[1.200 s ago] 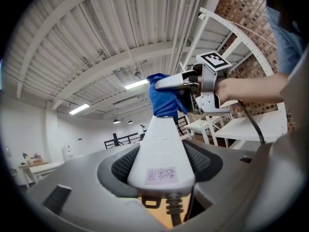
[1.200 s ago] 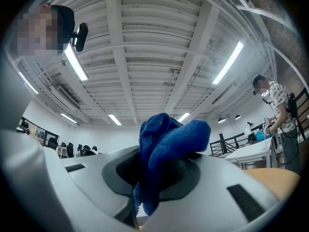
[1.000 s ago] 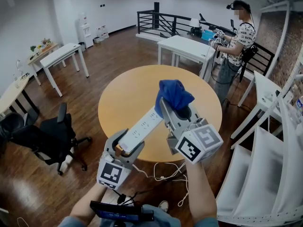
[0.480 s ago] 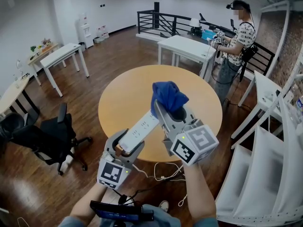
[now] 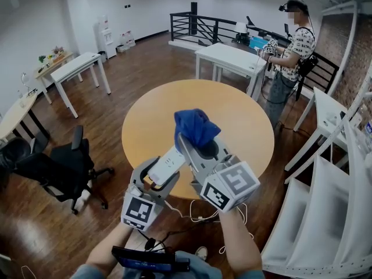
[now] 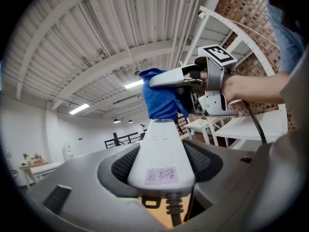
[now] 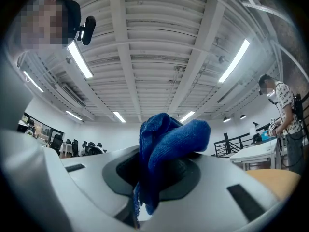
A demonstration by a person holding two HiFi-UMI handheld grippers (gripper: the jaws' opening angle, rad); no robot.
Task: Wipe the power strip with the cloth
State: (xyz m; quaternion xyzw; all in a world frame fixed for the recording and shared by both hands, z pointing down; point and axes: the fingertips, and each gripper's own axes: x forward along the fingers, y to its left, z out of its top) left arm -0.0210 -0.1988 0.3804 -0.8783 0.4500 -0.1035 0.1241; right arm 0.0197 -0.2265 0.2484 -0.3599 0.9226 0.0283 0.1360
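Power strip point(image 5: 170, 160) clamped at its cord end by left gripper point(image 5: 152, 179); right gripper point(image 5: 197, 146) pinches blue cloth point(image 5: 196, 125) against its far end. Hard wiping might lever it loose.

My head view stares steeply down on the round table point(image 5: 151, 121); both gripper views above it aim ceilingward, sharing the cloth point(image 5: 195, 127) close-up.

cloth point(image 5: 196, 128) on power strip point(image 5: 169, 160), left gripper point(image 5: 153, 176) at its near end, table point(image 5: 247, 118) below
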